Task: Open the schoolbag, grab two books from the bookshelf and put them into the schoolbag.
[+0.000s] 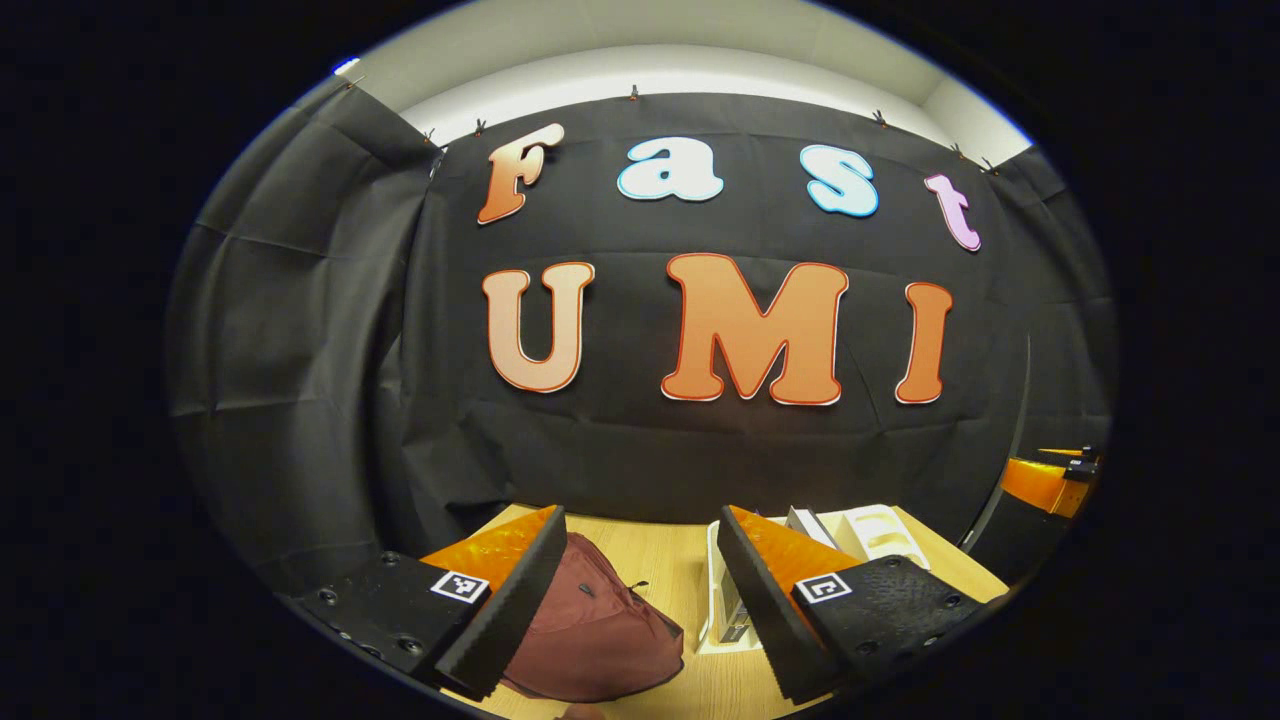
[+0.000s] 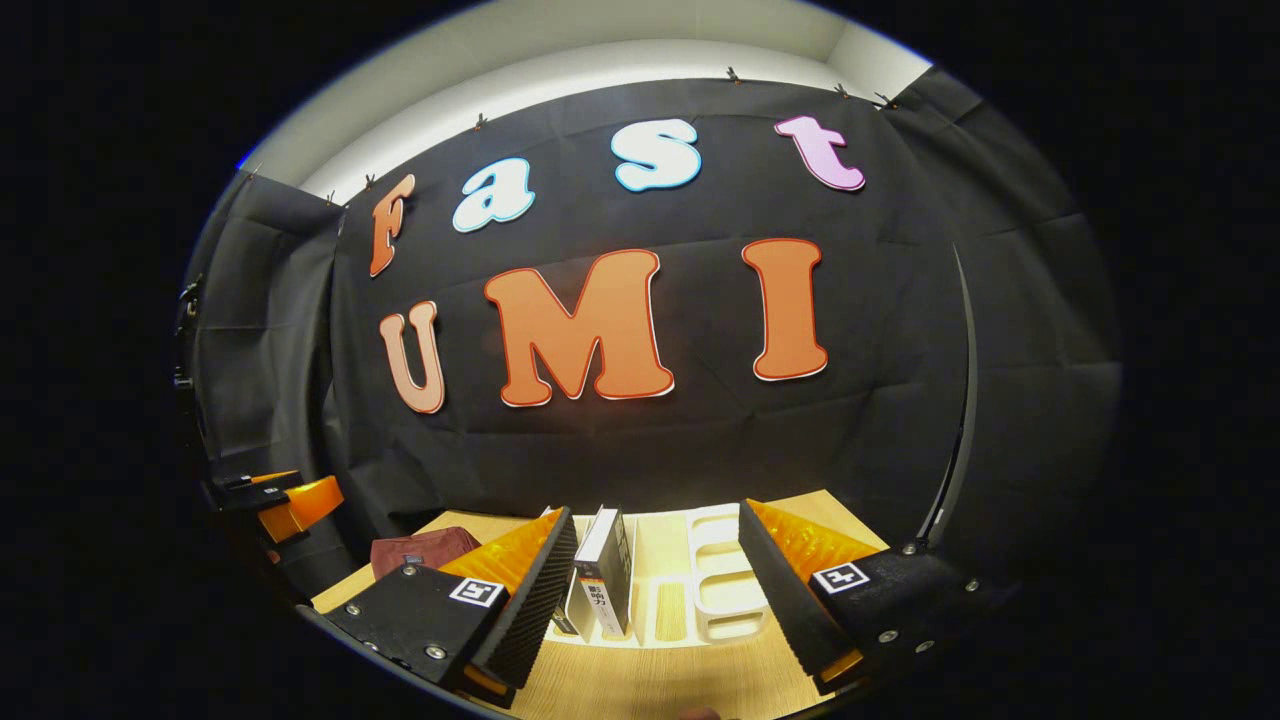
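Left hand-held gripper (image 1: 640, 590): fingers spread wide, nothing between them, touching nothing, held above the counter (image 1: 680, 555). Seen through its gap in the left gripper view: the dark red schoolbag (image 1: 595, 625) lying slumped on the counter, looks closed though the zip is too small to tell, and just to its right the white bookshelf (image 1: 712, 600), partly hidden behind the right-hand finger. More of the rack's white dividers show past that finger. Right hand-held gripper (image 2: 655, 590): also spread wide, holding nothing, clear of everything. In the right gripper view its gap frames the bookshelf (image 2: 720, 590) straight ahead; books (image 2: 603, 570) stand upright in the rack's left slots, close to the left-hand finger but apart from it, the nearest one with a dark spine and white cover edge. The rack's right slots look bare from here. The schoolbag (image 2: 420, 552) sits at far left in that view, on the counter (image 2: 660, 680), left of the rack and apart from it. The other gripper's body shows at the left edge of the right gripper view and at the right edge of the left gripper view, well off from the bag and rack. Black cloth wall behind the counter.
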Demonstrator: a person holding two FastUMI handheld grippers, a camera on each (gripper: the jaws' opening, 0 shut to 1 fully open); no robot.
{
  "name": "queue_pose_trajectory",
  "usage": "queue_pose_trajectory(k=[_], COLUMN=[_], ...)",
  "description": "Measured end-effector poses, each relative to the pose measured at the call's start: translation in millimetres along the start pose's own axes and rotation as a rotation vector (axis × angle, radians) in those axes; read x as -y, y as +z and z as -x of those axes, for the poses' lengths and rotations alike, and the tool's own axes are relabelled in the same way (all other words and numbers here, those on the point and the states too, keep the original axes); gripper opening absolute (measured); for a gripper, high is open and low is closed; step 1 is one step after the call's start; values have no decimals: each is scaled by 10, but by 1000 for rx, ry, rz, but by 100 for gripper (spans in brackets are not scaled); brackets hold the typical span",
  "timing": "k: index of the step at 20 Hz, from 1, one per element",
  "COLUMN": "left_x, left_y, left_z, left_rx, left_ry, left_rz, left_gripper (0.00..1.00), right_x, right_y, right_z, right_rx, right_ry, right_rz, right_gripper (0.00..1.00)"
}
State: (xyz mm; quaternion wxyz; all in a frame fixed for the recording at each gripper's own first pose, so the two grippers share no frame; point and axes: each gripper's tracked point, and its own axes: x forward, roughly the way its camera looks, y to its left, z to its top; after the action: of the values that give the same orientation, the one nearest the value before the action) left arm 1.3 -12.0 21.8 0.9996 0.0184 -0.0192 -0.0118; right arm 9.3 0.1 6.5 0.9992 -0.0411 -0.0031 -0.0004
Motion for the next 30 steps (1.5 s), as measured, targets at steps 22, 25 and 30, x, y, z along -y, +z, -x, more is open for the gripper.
queue_pose_trajectory(k=[22, 25, 30], left_x=[-136, -152, -176], left_y=[-62, -33, -67], left_z=[-95, -72, -53], left_rx=[-31, -28, -37], left_ry=[22, 25, 32], left_rz=[8, 7, 4], left_gripper=[95, 95, 96], right_x=[75, 82, 101], right_y=[2, -5, -15], right_z=[-90, -89, -57], right_rx=[-13, -18, -17], right_ry=[-43, -39, -34], right_rz=[70, 64, 64], right_gripper=[96, 96, 96])
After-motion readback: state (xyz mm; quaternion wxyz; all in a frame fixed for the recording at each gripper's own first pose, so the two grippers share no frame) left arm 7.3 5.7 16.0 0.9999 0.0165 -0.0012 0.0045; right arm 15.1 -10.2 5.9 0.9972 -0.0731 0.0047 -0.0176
